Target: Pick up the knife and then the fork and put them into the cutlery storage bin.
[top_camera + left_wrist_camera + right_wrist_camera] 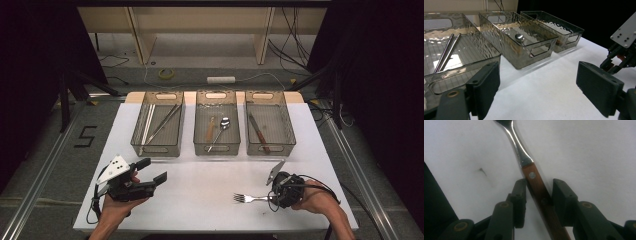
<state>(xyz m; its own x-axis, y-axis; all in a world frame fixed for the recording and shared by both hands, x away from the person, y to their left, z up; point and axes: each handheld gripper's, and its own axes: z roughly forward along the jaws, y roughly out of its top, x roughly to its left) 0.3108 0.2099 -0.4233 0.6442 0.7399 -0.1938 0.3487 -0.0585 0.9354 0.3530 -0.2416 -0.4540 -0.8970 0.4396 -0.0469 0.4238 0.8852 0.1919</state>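
A fork (248,198) with a wooden handle (537,190) lies on the white table near its front right, tines pointing left. My right gripper (273,198) is low over the handle, with one jaw on each side of it (539,192). A slim gap shows on both sides, so the jaws stand narrowly open. At the front left a hand holds my left gripper (154,170) above the table, wide open with nothing between its pads (539,87). It faces the bins.
Three clear bins stand in a row at the back. The left bin (137,142) holds metal chopsticks (447,51). A spoon (223,122) lies in the middle bin (217,150). The right bin (271,150) holds a knife (259,134). White table (200,185) lies between the grippers.
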